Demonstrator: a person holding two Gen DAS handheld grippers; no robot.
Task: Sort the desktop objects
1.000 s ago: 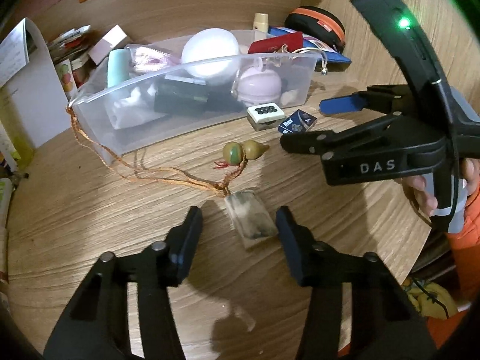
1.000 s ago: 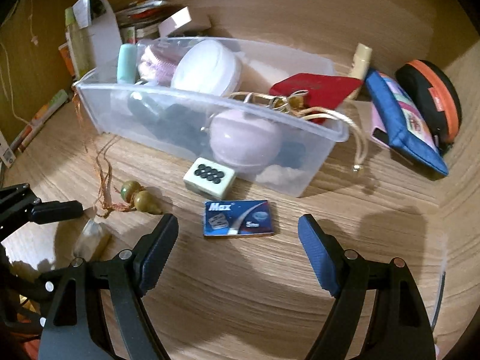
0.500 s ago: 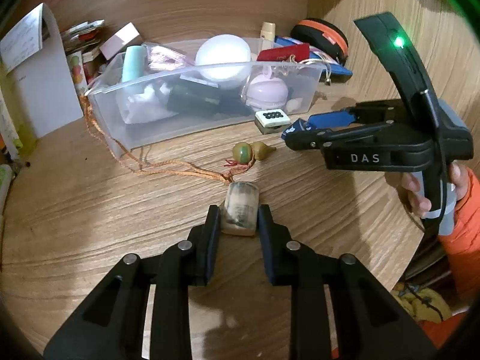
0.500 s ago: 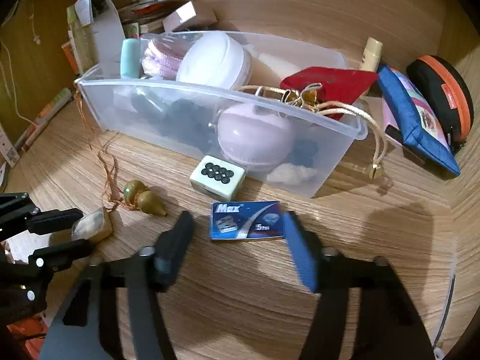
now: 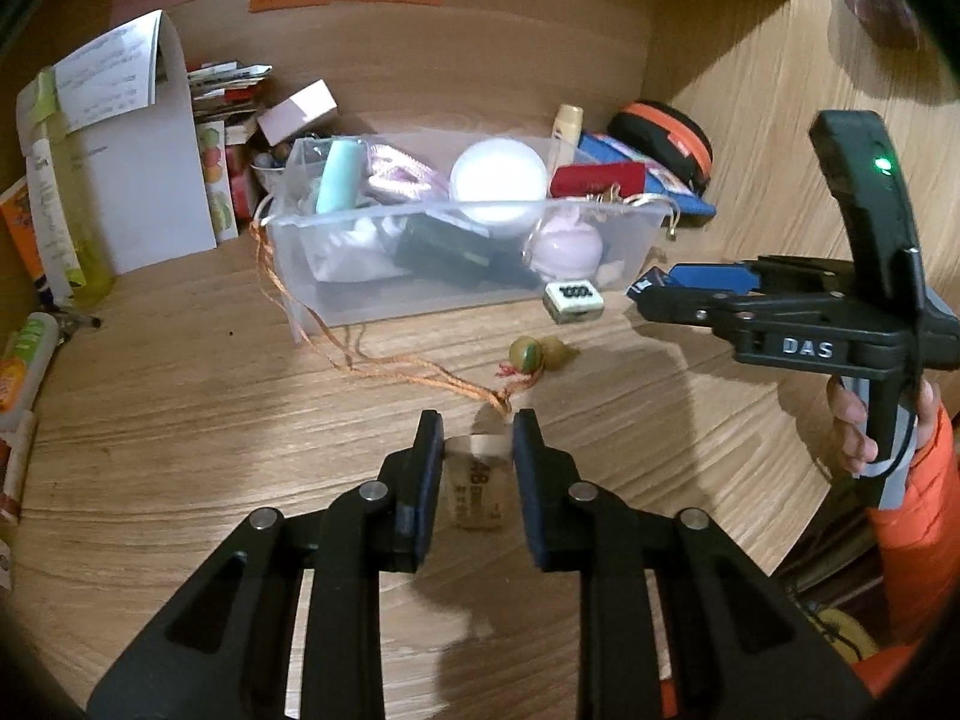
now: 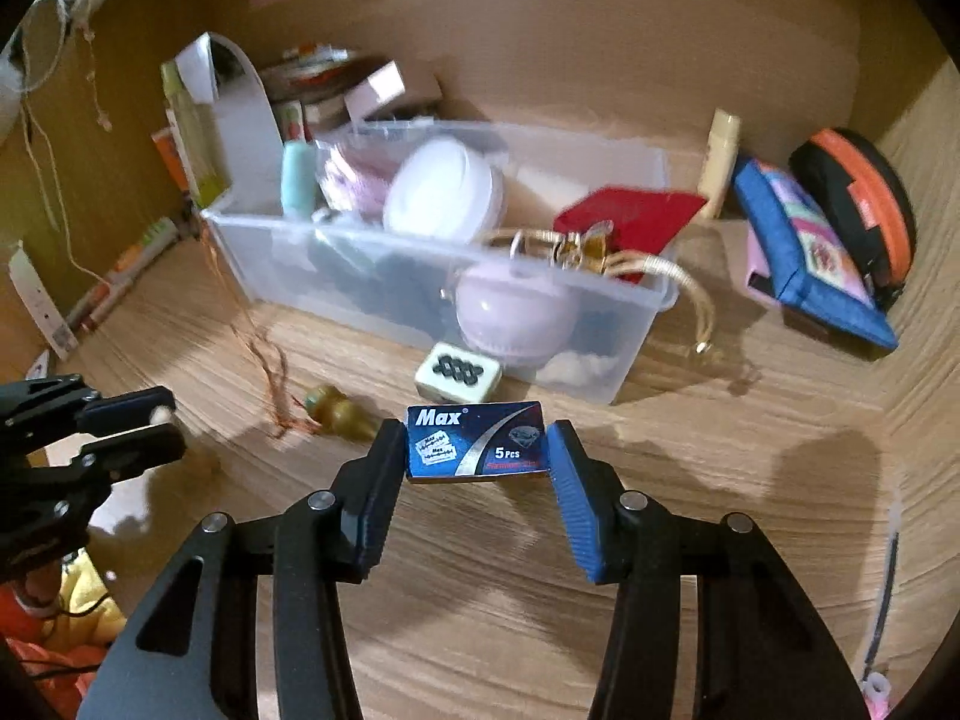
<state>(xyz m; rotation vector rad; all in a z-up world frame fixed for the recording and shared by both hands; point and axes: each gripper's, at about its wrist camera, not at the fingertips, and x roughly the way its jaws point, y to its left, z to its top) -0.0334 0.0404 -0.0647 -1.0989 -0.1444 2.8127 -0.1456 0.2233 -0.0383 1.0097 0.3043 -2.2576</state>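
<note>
My left gripper (image 5: pixel 477 429) is shut on a small beige block with print (image 5: pixel 478 483) and holds it above the wooden desk. An orange cord (image 5: pixel 384 366) runs from the block toward the clear plastic bin (image 5: pixel 360 294). My right gripper (image 6: pixel 477 441) is shut on a blue "Max" box (image 6: pixel 477 443), lifted off the desk. It also shows in the left wrist view (image 5: pixel 666 294). A mahjong-style tile (image 6: pixel 459 373) and a gourd charm (image 6: pixel 336 414) lie on the desk before the bin (image 6: pixel 420 300).
The bin holds a white round case (image 6: pixel 444 195), a pink ball (image 6: pixel 516 315), a red pouch (image 6: pixel 630 213) and other items. A blue pouch (image 6: pixel 804 252) and an orange-black case (image 6: pixel 858 210) lie at the right. Papers and boxes (image 5: pixel 120 168) stand at the back left.
My left gripper closed on the beige block and raised it. My right gripper closed on the blue Max box and lifted it off the desk.
</note>
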